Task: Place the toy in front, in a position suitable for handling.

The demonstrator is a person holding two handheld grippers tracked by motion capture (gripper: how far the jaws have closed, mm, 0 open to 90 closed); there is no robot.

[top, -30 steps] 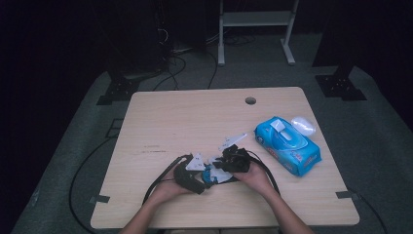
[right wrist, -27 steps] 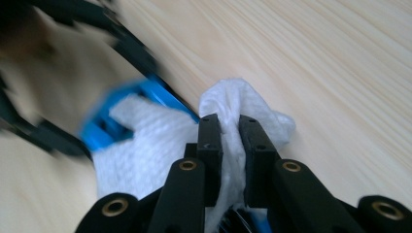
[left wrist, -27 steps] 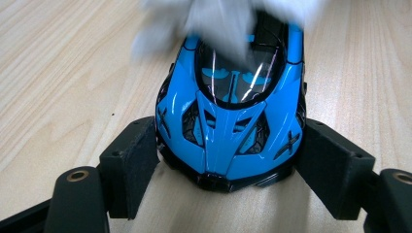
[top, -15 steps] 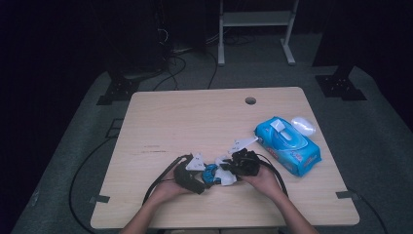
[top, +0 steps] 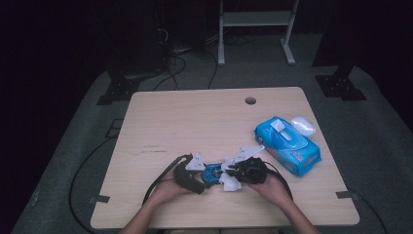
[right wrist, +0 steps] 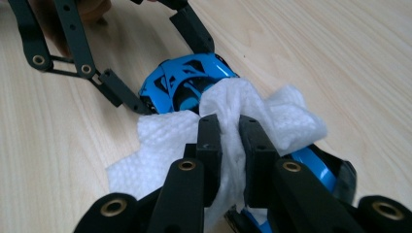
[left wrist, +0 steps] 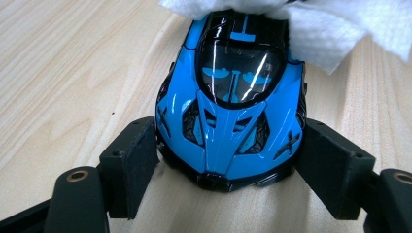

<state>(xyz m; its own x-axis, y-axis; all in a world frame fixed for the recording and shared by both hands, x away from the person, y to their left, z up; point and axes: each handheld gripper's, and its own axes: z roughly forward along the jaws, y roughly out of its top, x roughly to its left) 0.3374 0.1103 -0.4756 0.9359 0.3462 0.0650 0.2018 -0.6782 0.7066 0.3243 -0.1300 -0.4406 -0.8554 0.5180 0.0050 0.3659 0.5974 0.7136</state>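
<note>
A blue wipes pack (top: 287,146) lies on the right of the desk (top: 195,117) with its flap lifted, and a small white lid-like piece (top: 303,126) sits just beside it. Near the front edge, the left tongs (left wrist: 228,160) clamp the blue toy car (left wrist: 231,102) by both sides. The right tongs (right wrist: 228,141) pinch a white wipe (right wrist: 262,116) lying over the car's far end.

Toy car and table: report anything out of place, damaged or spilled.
Nothing stands out. The blue toy car looks intact, clamped by the left gripper while the right gripper presses a white wipe onto it. The wipes pack lies flat.
</note>
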